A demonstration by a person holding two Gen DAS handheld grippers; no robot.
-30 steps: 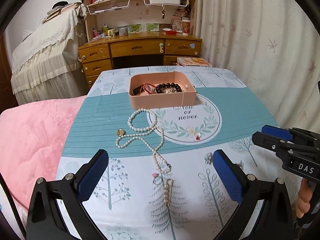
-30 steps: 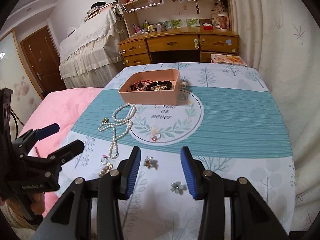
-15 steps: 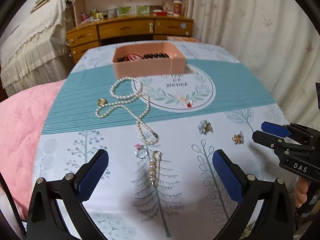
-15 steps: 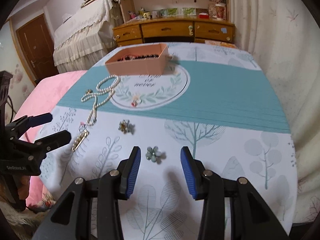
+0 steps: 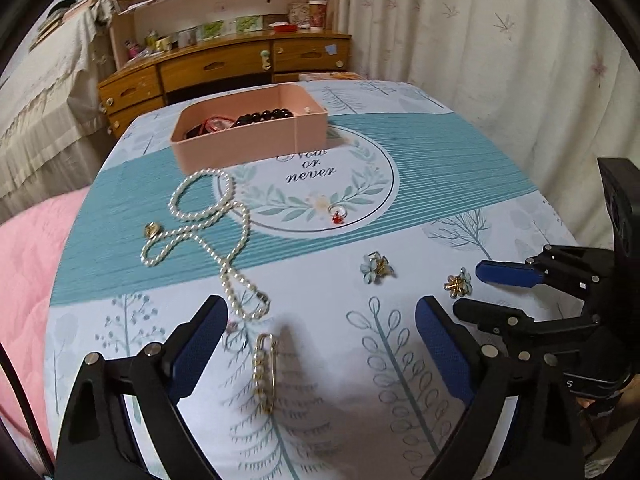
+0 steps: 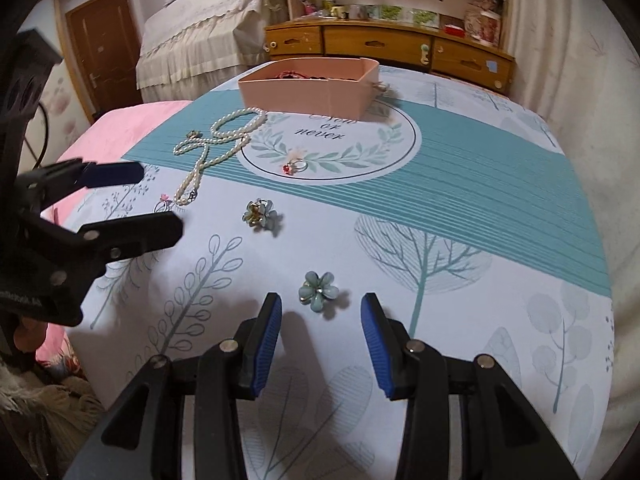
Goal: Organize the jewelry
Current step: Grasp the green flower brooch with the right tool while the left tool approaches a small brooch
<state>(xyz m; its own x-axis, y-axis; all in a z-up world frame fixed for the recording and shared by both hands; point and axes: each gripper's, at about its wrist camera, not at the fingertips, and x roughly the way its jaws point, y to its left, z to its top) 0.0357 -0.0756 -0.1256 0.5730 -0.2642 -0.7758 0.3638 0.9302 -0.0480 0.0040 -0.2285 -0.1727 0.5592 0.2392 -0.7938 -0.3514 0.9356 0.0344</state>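
Note:
A pearl-studded gold pin (image 5: 264, 372) lies on the tablecloth between the fingers of my left gripper (image 5: 320, 340). Its jaws are closing, and the pads stand well clear of the pin. My right gripper (image 6: 321, 304) is open, with a pale green flower earring (image 6: 319, 291) on the cloth just at its fingertips, untouched. A second flower earring (image 6: 260, 213) lies farther ahead. The pearl necklace (image 5: 208, 216), a red-stone ring (image 5: 337, 214) and a small gold piece (image 5: 152, 230) lie loose before the pink box (image 5: 248, 140), which holds dark beads.
A pink quilt (image 5: 28, 280) borders the table on the left and a pale curtain (image 5: 500, 60) hangs on the right. A wooden desk (image 5: 224, 68) with shelves stands behind. A small pink-stone ring (image 6: 162, 204) lies by the necklace's end.
Both grippers have sunk toward the tablecloth. The pin now lies between the left fingers, which have narrowed slightly. The green flower earring has come up to the right fingertips.

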